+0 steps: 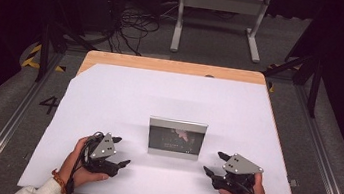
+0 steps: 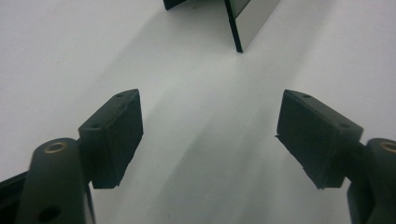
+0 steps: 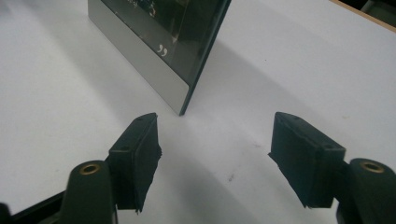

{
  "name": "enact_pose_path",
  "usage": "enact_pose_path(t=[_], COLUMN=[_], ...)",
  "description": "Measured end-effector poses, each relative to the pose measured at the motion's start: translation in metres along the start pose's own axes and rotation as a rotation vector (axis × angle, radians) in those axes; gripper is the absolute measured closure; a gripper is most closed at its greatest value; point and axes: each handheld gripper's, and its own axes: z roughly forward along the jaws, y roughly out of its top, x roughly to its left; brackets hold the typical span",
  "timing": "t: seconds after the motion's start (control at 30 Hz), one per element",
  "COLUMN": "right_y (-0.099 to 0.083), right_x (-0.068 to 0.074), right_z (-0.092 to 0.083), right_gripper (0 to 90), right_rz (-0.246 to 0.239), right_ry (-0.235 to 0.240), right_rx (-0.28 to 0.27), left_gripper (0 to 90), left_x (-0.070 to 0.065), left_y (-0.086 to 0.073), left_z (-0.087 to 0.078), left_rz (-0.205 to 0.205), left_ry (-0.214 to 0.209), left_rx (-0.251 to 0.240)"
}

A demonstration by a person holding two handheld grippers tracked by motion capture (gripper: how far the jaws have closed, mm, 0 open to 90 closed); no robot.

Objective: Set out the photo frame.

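Two grippers flanking upright picture frame (image 1: 176, 138) mid-table on white sheet (image 1: 110, 94). Left gripper (image 1: 120, 152) and right gripper (image 1: 212, 163): jaws spread, nothing between. Right gripper view: frame's corner (image 3: 180, 70) close ahead, glass printed with quotation mark; left gripper view: frame edge (image 2: 233, 23) only, farther off.

White sheet (image 1: 124, 96) covers a wooden table (image 1: 174, 66). Beyond it on the grey floor: a grey stand (image 1: 221, 2), tangled cables (image 1: 131, 26), hazard tape (image 1: 31, 56), painted numeral 4 (image 1: 49, 105).
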Motion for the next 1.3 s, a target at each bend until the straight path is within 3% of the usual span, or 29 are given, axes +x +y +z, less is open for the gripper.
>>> enact_pose_path(t=[0.2,0.5,0.57,0.73,0.97,1.3], right_y=[-0.004,-0.01,-0.011,-0.012,-0.012,-0.01], right_x=[-0.002,-0.003,-0.004,-0.004,-0.004,-0.002], right_z=[-0.002,-0.004,-0.004,0.001,0.006,0.002], right_gripper=[27.5,22.2,21.3,21.1,18.6,18.1], right_rz=[-0.013,-0.005,-0.002,-0.009,-0.018,-0.021], right_ry=[0.001,-0.003,-0.009,-0.007,-0.029,-0.053], right_rx=[0.004,0.01,0.001,0.015,0.046,0.039], left_gripper=[18.8,16.3,15.7,13.0,10.9,10.9], left_x=[0.0,-0.002,-0.003,-0.003,-0.003,-0.006], left_y=[-0.005,-0.012,-0.014,-0.015,-0.014,-0.013], left_z=[-0.003,-0.008,-0.012,-0.012,-0.009,-0.009], left_rz=[-0.019,-0.042,-0.064,-0.074,-0.074,-0.06], left_ry=[0.029,0.003,-0.01,-0.009,-0.016,-0.014], left_rx=[-0.008,-0.016,-0.036,-0.032,-0.024,-0.018])
